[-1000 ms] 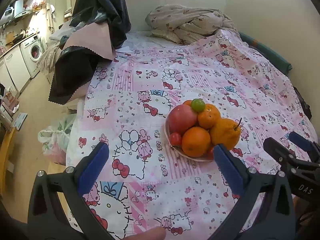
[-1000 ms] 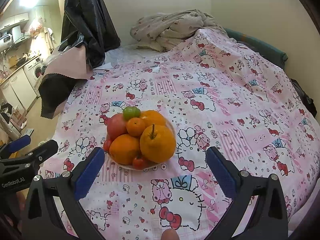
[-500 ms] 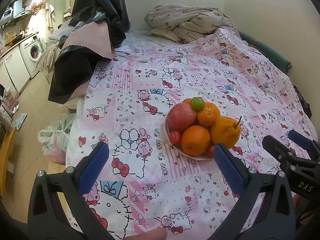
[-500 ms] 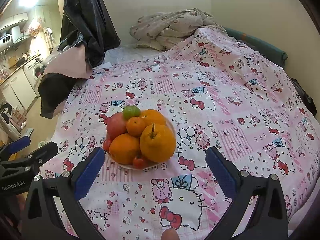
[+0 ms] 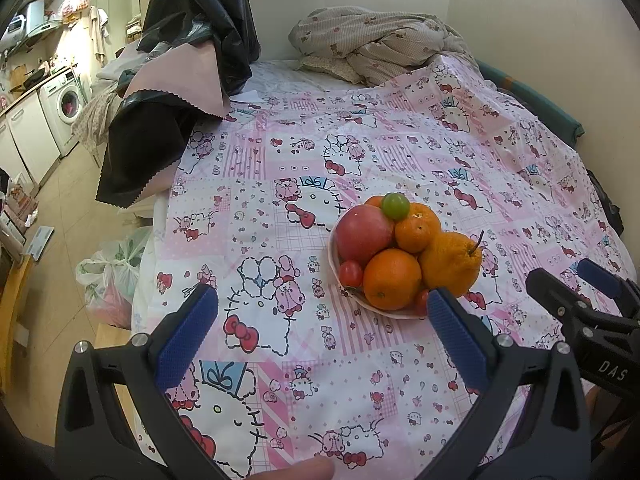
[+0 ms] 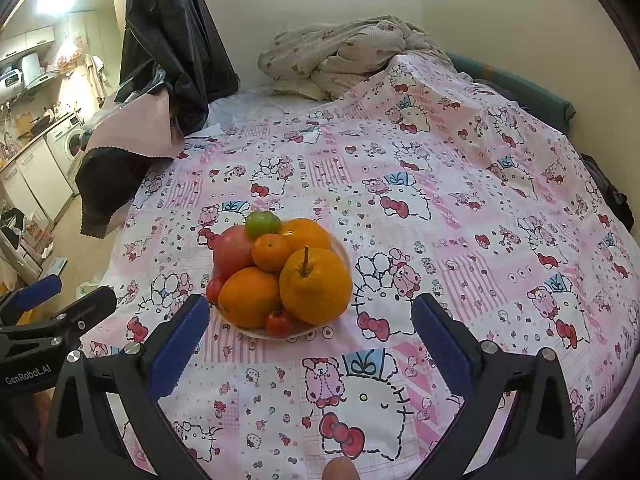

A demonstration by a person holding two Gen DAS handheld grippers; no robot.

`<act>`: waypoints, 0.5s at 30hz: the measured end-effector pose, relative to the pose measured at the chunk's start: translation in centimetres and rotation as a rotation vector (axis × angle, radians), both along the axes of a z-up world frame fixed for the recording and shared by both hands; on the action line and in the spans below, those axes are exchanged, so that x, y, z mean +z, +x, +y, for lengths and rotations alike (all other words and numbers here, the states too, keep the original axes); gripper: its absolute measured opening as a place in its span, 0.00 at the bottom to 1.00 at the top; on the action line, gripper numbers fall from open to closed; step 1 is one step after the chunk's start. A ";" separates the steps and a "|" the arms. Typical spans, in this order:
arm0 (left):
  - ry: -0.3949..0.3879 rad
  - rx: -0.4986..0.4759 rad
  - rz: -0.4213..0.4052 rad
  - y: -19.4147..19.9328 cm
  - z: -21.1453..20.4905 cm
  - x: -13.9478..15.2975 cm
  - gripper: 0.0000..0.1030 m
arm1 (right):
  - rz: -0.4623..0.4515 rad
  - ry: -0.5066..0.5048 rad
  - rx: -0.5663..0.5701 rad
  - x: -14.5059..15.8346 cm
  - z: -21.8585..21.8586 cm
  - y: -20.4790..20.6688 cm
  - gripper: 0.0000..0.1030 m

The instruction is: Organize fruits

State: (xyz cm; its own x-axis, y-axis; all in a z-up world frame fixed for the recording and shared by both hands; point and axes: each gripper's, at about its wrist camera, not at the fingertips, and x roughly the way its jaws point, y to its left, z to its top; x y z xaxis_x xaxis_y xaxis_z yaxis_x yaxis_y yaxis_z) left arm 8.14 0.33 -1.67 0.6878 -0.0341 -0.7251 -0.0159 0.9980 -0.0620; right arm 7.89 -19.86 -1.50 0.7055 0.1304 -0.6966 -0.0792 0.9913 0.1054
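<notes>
A small white bowl (image 5: 394, 312) (image 6: 256, 332) heaped with fruit stands on the pink cartoon-print bedspread (image 5: 304, 168). In it are a red apple (image 5: 362, 232) (image 6: 232, 250), a round orange (image 5: 392, 278) (image 6: 248, 296), a stemmed bumpy orange (image 5: 450, 262) (image 6: 316, 284), a small tangerine (image 5: 414, 232) (image 6: 272, 252), a green fruit (image 5: 395, 206) (image 6: 262, 223) on top and small red tomatoes (image 5: 351, 273) (image 6: 279, 323). My left gripper (image 5: 320, 320) is open and empty, just short of the bowl's left. My right gripper (image 6: 310, 328) is open and empty, in front of the bowl.
A crumpled blanket (image 5: 376, 48) lies at the bed's far end. A black and pink cloth (image 5: 168, 104) hangs over the far left edge. The floor with a plastic bag (image 5: 110, 276) and a washing machine (image 5: 66, 100) lies to the left. A wall bounds the right.
Both grippers have barely shifted; the bowl sits a touch lower in the left wrist view. Both stay open.
</notes>
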 end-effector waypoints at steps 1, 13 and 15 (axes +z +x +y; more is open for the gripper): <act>0.000 0.000 0.000 0.0 0.0 0.0 1.00 | 0.000 0.000 0.000 0.0 0.0 0.0 1.00; -0.003 0.000 -0.001 -0.1 0.1 -0.1 1.00 | 0.003 0.001 0.000 -0.1 0.2 0.0 1.00; -0.004 -0.001 -0.001 -0.2 0.1 -0.1 1.00 | 0.005 0.002 0.000 -0.1 0.2 0.0 1.00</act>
